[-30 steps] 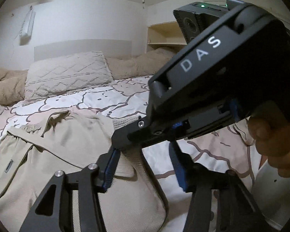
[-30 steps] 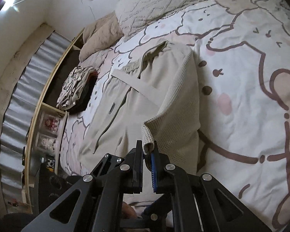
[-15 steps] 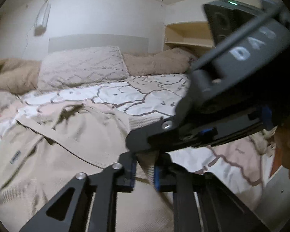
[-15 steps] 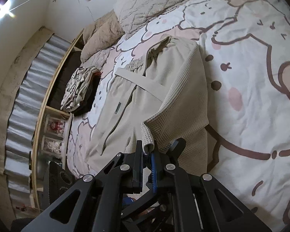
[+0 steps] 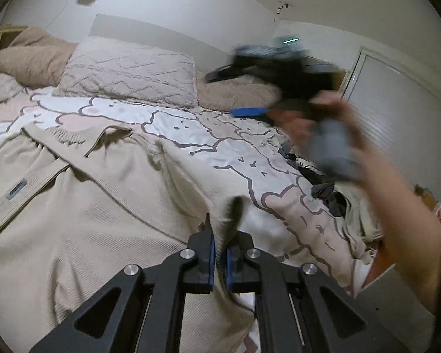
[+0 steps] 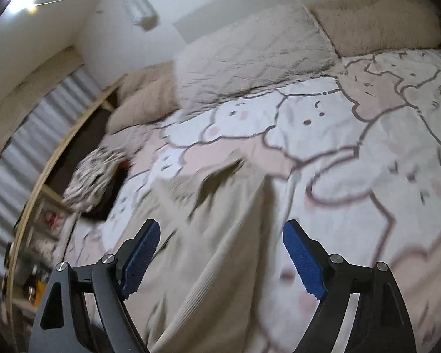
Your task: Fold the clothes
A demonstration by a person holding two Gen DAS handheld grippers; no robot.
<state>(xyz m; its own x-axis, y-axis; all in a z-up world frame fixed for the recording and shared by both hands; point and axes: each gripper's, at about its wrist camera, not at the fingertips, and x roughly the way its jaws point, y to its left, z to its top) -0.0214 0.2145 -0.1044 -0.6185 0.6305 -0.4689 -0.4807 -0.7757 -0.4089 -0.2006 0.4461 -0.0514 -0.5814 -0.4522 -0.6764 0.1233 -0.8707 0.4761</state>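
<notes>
Left wrist view, left tool clenched on beige garment's edge, right tool opening, empty above it.

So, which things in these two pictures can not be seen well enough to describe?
- Label tag on the beige garment, left wrist view: too small to read.
- Right gripper, left wrist view: motion blur smears it.
- Patterned pile by the shelf, right wrist view: blurred, kind unclear.
- Garment's lower part, both views: cut off by the picture edge and the black fingers.

One beige garment, three pillows — two claws, one bed, one patterned bundle.
</notes>
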